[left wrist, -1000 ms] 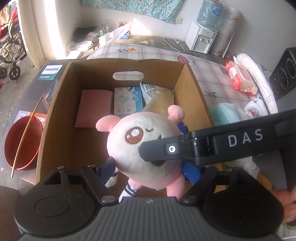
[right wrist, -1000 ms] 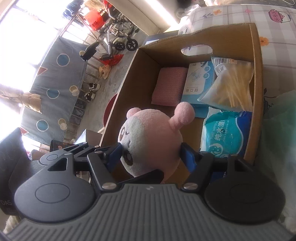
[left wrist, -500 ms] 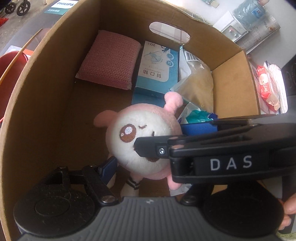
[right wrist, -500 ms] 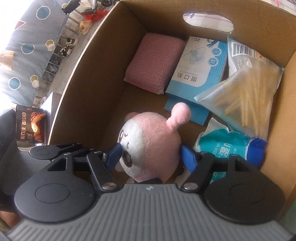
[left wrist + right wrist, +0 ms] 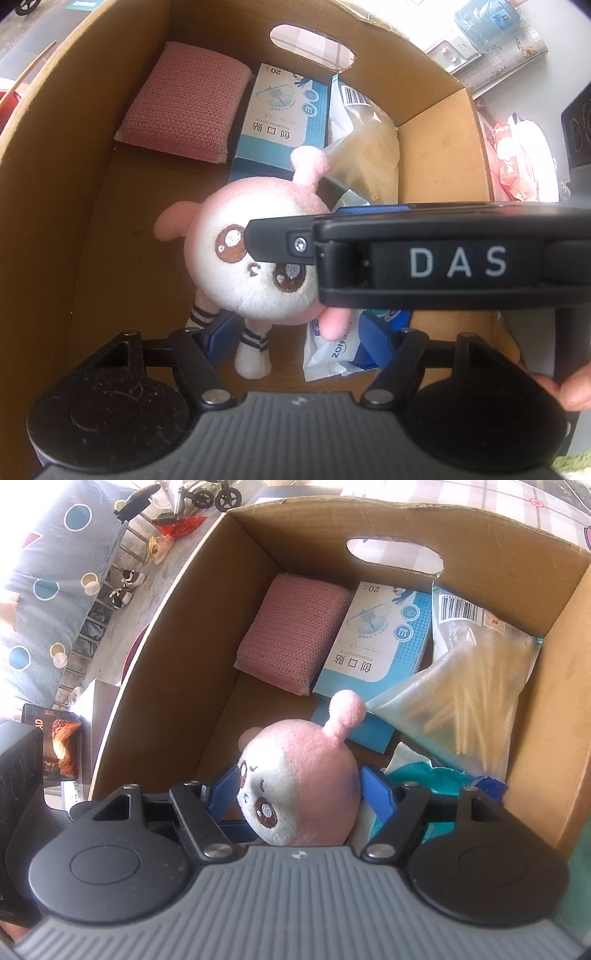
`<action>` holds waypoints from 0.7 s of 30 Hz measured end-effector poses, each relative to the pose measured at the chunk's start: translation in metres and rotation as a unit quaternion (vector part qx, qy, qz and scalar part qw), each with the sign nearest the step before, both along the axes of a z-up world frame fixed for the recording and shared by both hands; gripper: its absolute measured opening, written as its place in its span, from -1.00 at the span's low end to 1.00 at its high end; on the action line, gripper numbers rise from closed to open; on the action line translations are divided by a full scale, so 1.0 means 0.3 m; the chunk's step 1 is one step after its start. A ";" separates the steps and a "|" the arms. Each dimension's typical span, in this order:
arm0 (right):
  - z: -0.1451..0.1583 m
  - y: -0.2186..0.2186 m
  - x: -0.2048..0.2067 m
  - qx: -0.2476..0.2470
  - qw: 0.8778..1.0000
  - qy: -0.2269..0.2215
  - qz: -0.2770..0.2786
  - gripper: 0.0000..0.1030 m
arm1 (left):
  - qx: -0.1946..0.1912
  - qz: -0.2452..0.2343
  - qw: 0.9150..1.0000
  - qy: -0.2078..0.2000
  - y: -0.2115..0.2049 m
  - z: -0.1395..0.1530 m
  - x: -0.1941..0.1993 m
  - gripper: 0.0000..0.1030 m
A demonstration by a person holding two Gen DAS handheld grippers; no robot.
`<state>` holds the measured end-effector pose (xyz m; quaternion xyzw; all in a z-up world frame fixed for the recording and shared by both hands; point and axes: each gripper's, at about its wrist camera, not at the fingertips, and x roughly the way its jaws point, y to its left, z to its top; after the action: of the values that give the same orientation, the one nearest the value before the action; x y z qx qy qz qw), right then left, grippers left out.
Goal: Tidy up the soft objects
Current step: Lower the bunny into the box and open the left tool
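Note:
A pink and white plush toy (image 5: 258, 266) hangs low inside the cardboard box (image 5: 55, 184), its striped legs near the floor. My right gripper (image 5: 299, 786) has its blue pads against both sides of the toy's head (image 5: 303, 768), and its jaws are opening. Its black body (image 5: 443, 258) crosses the left wrist view. My left gripper (image 5: 295, 332) points down at the toy. The legs hang between its blue fingers (image 5: 218, 332), which do not press on them, and its jaws are closing.
In the box (image 5: 166, 664) lie a pink knitted pad (image 5: 291, 631), a blue plaster box (image 5: 380, 638), a bag of thin sticks (image 5: 472, 701) and a teal wipes pack (image 5: 424, 775). Red packs (image 5: 513, 170) lie outside to the right. A thumb (image 5: 576, 391) grips the right handle.
Both grippers have sunk from above the rim down into the box with the toy. In the left view the toy has slid forward, so its legs now sit between the fingers.

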<state>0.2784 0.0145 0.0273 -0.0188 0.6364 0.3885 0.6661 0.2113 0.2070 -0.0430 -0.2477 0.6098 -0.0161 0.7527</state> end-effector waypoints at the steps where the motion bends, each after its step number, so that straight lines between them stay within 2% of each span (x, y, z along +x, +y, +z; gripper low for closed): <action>1: 0.001 -0.009 0.004 0.001 1.000 -0.005 0.000 0.44 | 0.001 0.000 1.000 -0.003 0.000 0.010 -0.006 0.43; 8: 0.073 -0.082 -0.020 0.023 0.999 -0.044 -0.015 0.49 | 0.025 -0.007 0.999 -0.042 -0.019 0.102 -0.042 0.46; 13: 0.126 -0.181 -0.048 0.058 0.994 -0.073 -0.058 0.50 | 0.044 -0.021 0.996 -0.071 -0.067 0.143 -0.059 0.48; 17: 0.182 -0.316 -0.110 0.105 0.982 -0.103 -0.116 0.51 | 0.060 -0.042 0.992 -0.102 -0.125 0.186 -0.103 0.52; 21: 0.199 -0.481 -0.200 0.147 0.962 -0.136 -0.183 0.53 | 0.071 -0.065 0.987 -0.132 -0.187 0.228 -0.142 0.56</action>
<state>0.2185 -0.1298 0.0869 0.1436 0.4684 0.3426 0.8016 0.1687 0.1508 0.0254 -0.1492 0.5195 -0.0543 0.8396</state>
